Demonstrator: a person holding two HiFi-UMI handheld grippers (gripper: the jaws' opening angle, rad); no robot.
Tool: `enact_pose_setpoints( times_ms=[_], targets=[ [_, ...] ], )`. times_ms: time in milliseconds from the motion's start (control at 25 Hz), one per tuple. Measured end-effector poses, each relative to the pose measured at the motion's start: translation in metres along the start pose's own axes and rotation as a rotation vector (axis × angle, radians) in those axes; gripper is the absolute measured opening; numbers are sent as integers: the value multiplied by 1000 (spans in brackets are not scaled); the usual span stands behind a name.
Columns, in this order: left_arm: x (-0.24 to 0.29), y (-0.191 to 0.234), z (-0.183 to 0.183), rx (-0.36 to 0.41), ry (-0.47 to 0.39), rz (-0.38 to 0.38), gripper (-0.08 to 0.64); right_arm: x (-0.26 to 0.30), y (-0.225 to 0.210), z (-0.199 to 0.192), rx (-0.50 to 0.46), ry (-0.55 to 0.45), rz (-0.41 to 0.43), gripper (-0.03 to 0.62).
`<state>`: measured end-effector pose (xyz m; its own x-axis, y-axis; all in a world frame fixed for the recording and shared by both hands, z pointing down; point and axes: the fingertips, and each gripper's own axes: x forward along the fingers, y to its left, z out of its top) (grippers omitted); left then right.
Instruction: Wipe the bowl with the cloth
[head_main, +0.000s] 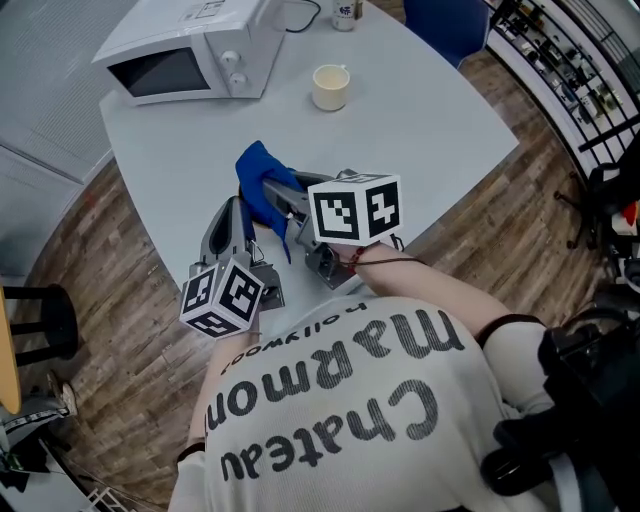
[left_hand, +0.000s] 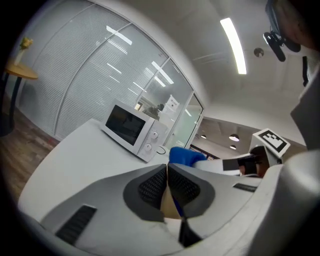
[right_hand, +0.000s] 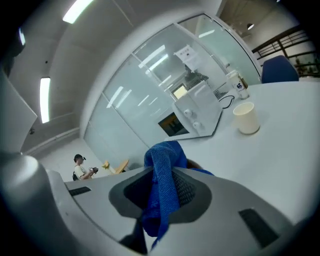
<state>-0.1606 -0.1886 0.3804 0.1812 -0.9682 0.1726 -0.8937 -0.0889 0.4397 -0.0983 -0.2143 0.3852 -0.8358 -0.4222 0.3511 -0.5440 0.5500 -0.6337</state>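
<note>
My right gripper (head_main: 268, 190) is shut on a blue cloth (head_main: 258, 175), which bunches up past the jaws and trails a thin strand below them. In the right gripper view the cloth (right_hand: 165, 190) fills the gap between the pads. My left gripper (head_main: 238, 208) hangs just left of it near the table's front edge. Its pads (left_hand: 150, 186) meet at the tips and I make out nothing held. A small cream bowl (head_main: 330, 87) stands upright farther back on the white table (head_main: 430, 130), well apart from both grippers. It also shows in the right gripper view as the cream bowl (right_hand: 246, 118).
A white microwave (head_main: 190, 45) stands at the table's back left, with a bottle (head_main: 345, 12) behind the bowl. A blue chair (head_main: 445, 20) is beyond the far edge and a dark stool (head_main: 30, 320) on the wood floor at left. A person (right_hand: 80, 167) stands far off.
</note>
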Motion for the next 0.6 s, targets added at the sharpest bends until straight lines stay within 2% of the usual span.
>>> enact_pose_setpoints(
  times_ms=[240,400,600],
  targets=[
    [0,-16,9,-21,-38,-66,8,13,11,-34,124,112,85,69],
    [0,-12,9,-29,-37,-61,6,16,11,-45,78,164,87,71],
    [-2,4,-14,-122,13,-32,3,23,8,-69,50,242,74,69]
  ],
)
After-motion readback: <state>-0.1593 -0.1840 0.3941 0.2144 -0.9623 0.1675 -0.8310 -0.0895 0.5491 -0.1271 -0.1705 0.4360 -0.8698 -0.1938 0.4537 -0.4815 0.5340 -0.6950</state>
